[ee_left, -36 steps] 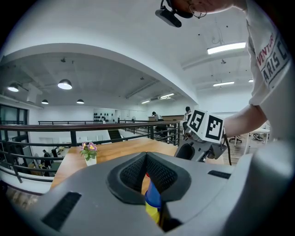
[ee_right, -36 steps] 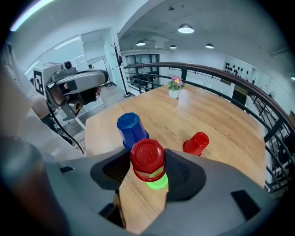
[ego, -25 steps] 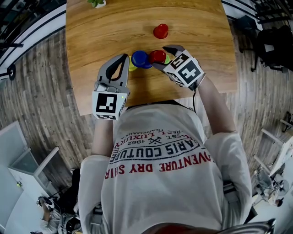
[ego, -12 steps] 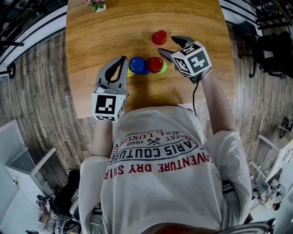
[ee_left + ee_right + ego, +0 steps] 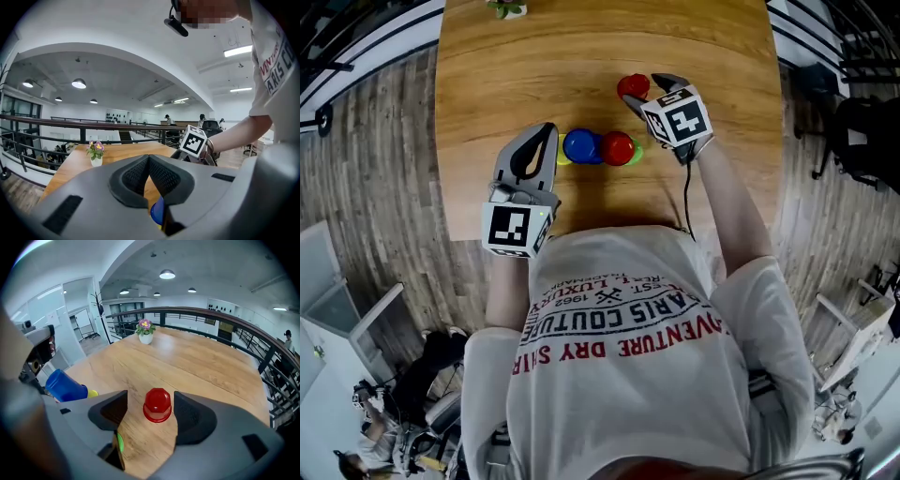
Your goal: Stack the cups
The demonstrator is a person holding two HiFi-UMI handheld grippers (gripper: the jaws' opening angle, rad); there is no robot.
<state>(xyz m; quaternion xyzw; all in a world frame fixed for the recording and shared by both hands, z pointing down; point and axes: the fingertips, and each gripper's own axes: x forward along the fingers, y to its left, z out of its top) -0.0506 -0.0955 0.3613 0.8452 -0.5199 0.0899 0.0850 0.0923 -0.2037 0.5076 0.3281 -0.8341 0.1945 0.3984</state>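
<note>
A lone red cup (image 5: pixel 630 86) (image 5: pixel 157 405) stands upside down on the wooden table (image 5: pixel 487 75). My right gripper (image 5: pixel 642 91) (image 5: pixel 151 405) is open, one jaw on each side of this cup with gaps showing. Nearer me lie a blue cup (image 5: pixel 581 146) (image 5: pixel 65 386) and a second red cup (image 5: pixel 617 147), with a yellow cup (image 5: pixel 562 156) (image 5: pixel 92 393) and a green cup (image 5: pixel 637 154) peeking out beside them. My left gripper (image 5: pixel 547 129) (image 5: pixel 149 158) is shut and holds nothing, just left of the blue cup (image 5: pixel 158 213).
A small flower pot (image 5: pixel 508 7) (image 5: pixel 96 152) (image 5: pixel 145 331) stands at the table's far edge. The right gripper's marker cube (image 5: pixel 193 140) shows in the left gripper view. Railings and wood floor surround the table.
My right gripper has moved away from the cluster of cups, farther out over the table, and now straddles the lone red cup. The left gripper has stayed put.
</note>
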